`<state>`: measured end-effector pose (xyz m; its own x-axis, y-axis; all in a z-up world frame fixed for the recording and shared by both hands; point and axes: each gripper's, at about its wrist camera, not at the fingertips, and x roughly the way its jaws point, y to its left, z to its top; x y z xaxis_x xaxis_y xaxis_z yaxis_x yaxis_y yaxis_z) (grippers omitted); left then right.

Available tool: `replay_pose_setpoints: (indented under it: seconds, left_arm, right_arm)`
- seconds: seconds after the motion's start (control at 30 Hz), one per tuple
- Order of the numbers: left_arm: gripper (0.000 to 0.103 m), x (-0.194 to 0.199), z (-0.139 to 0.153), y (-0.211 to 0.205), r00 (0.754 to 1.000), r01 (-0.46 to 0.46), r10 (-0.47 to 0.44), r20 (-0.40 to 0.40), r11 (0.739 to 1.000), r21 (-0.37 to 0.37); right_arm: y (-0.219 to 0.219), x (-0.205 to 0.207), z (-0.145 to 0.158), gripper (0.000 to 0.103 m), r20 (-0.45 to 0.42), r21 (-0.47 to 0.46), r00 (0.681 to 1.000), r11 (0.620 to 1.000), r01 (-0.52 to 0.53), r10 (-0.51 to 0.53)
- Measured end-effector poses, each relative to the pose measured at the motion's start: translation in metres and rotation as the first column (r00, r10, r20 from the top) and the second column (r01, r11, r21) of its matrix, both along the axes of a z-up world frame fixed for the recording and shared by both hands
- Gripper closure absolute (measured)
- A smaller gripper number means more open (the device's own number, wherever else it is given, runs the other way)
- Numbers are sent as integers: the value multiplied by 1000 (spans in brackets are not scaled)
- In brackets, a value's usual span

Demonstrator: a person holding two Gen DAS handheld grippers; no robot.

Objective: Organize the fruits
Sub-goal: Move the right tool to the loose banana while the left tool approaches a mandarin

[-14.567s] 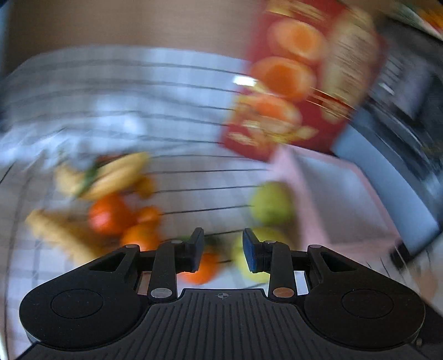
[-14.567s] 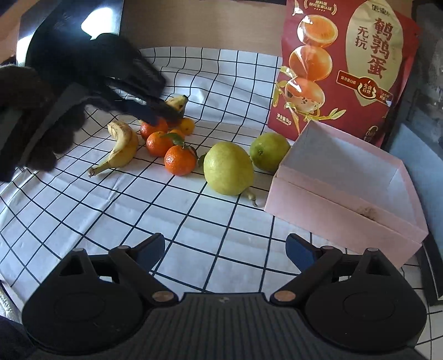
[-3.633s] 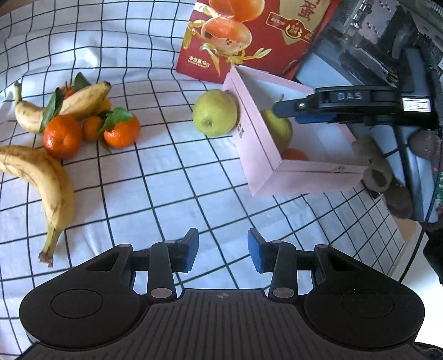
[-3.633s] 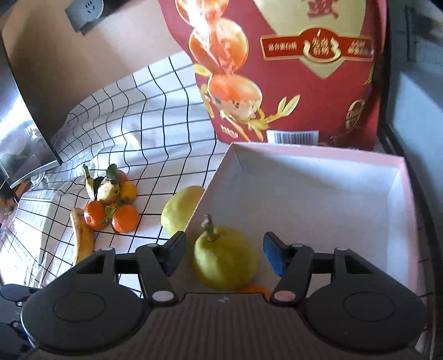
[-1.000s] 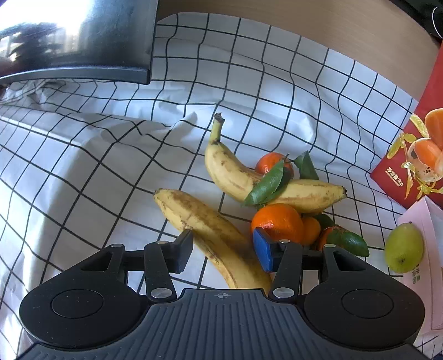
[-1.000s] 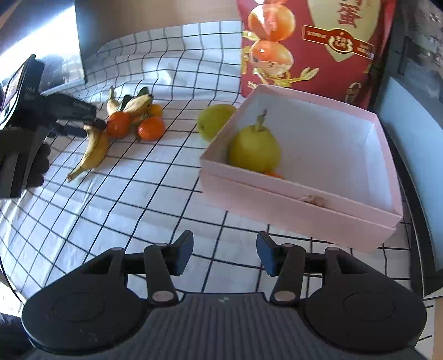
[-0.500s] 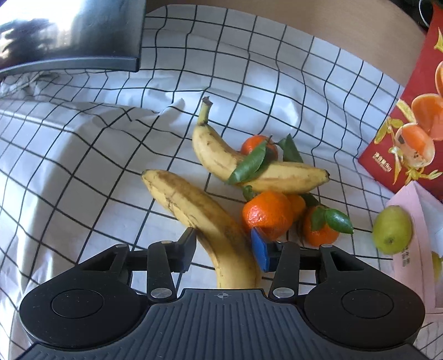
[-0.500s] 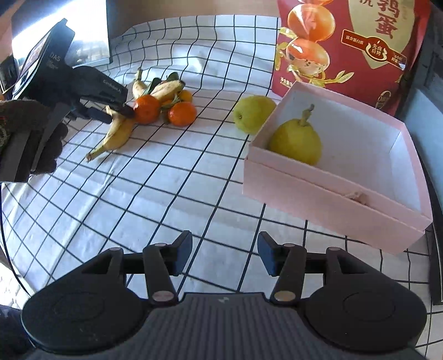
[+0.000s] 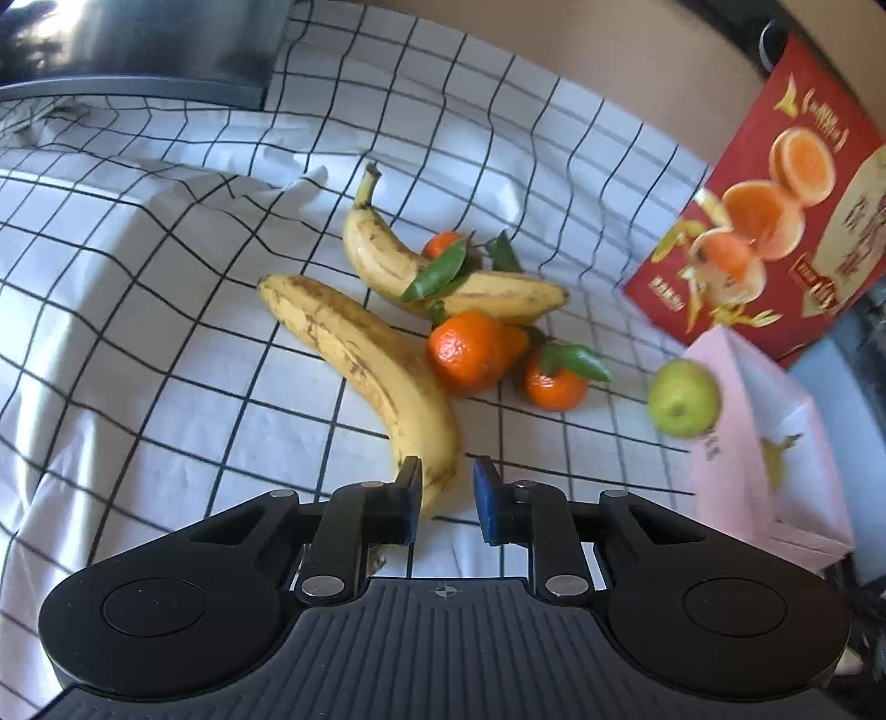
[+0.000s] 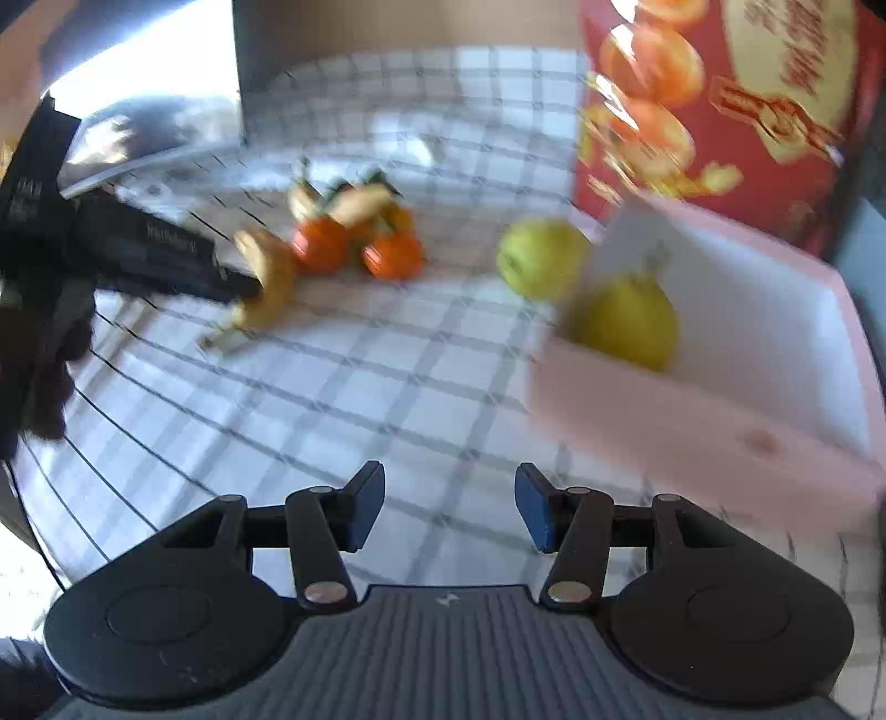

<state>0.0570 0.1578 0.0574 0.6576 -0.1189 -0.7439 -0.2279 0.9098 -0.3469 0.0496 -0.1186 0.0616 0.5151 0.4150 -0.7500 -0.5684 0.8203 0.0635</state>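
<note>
A long spotted banana lies on the checked cloth, and my left gripper is shut on its lower end. In the right wrist view the same banana shows blurred at the tip of that gripper. A second banana, two tangerines and leaves sit just beyond it. A green fruit rests beside the pink box. A yellow pear lies inside the box. My right gripper hangs open over bare cloth with nothing between its fingers.
A tall red printed bag stands behind the box. A dark screen sits at the cloth's far left corner. The cloth is wrinkled near the bananas. A dark-sleeved hand holds the left gripper.
The left jaws have narrowed from wide around the banana to gripping its lower end, and the gripper drew back along it. The right view has swung left and gone blurred.
</note>
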Motion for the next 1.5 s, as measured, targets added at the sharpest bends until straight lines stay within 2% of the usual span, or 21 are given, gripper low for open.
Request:
replay_pose_setpoints:
  seconds: [0.17, 0.37, 0.57, 0.63, 0.67, 0.83, 0.93, 1.1, 1.17, 1.27, 1.37, 1.5]
  left_arm:
    - [78, -26, 19, 15, 999, -11, 9, 41, 999, 43]
    - [78, -52, 22, 49, 996, -81, 80, 36, 996, 31]
    - [78, -68, 13, 78, 990, -137, 136, 20, 990, 20]
    - [78, -66, 10, 81, 991, -133, 133, 26, 991, 17]
    - [78, -65, 10, 81, 991, -130, 130, 27, 991, 15]
    - [78, -44, 13, 65, 997, -58, 57, 46, 998, 29]
    - [78, -24, 19, 45, 996, 49, -54, 66, 996, 72]
    - [77, 13, 27, 3, 966, 229, -247, 73, 954, 195]
    - [76, 26, 28, -6, 965, 231, -250, 77, 952, 201]
    - [76, 45, 24, -10, 976, 198, -211, 54, 963, 183]
    - [76, 60, 14, -13, 981, 188, -194, 9, 963, 192]
    - [74, 71, 8, -16, 984, 174, -178, 1, 965, 198]
  right_arm:
    - [49, 23, 12, 51, 41, 66, 993, 992, -111, 109]
    - [135, 64, -2, 51, -35, 168, 985, 973, -160, 168]
    - [195, 93, -31, 52, -62, 97, 987, 985, -141, 147]
    - [201, 91, -33, 57, -49, 68, 985, 985, -159, 163]
    - [201, 86, -32, 66, -23, 44, 984, 984, -174, 175]
    - [174, 63, -32, 66, -37, 45, 970, 970, -238, 240]
    - [143, 42, -28, 66, -49, 40, 969, 970, -241, 243]
    - [74, 8, -23, 67, -65, 42, 980, 981, -187, 189]
    - [53, -2, -21, 67, -57, 42, 986, 987, -158, 160]
    - [25, -12, -15, 67, -62, 82, 992, 991, -105, 110]
    - [11, -16, -13, 67, -45, 79, 996, 994, -76, 80]
    - [3, -16, -15, 67, -40, 73, 998, 996, -50, 53]
